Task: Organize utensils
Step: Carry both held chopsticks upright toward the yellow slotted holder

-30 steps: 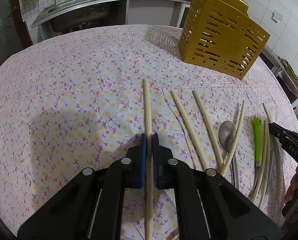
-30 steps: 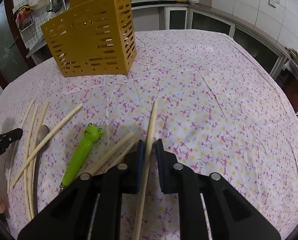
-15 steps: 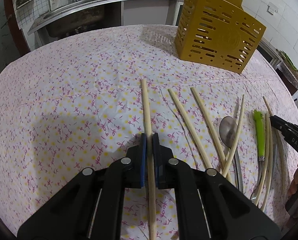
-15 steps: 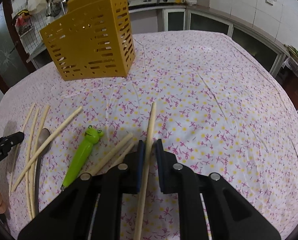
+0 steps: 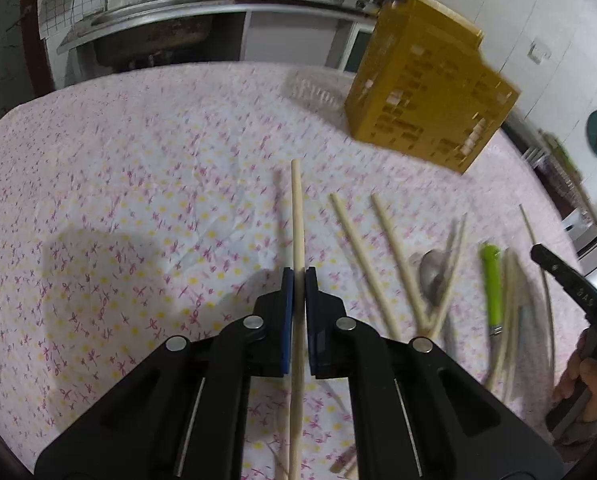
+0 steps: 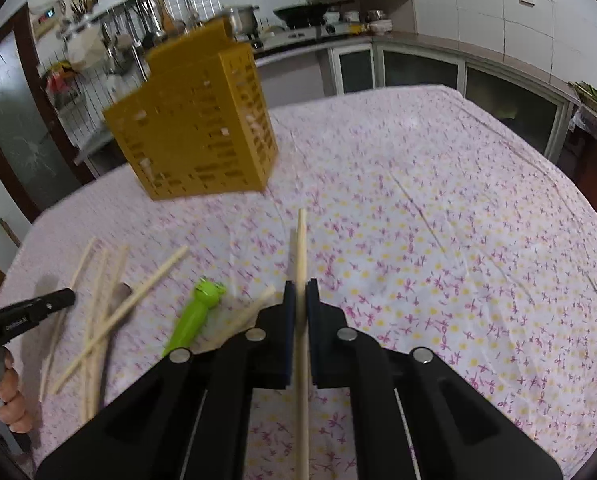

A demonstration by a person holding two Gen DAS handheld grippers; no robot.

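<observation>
Behind floral tablecloth (image 6: pixel 438 220), kitchen counter (image 6: pixel 338 40); tiled wall (image 6: pixel 478 4)

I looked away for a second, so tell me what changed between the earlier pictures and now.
The right gripper has finished closing on its chopstick and lifted it clear of the tablecloth. The left gripper, already shut on its own chopstick, has raised that one too. The yellow holder, the green frog-handled utensil, the spoon and the loose chopsticks lie as before.
</observation>
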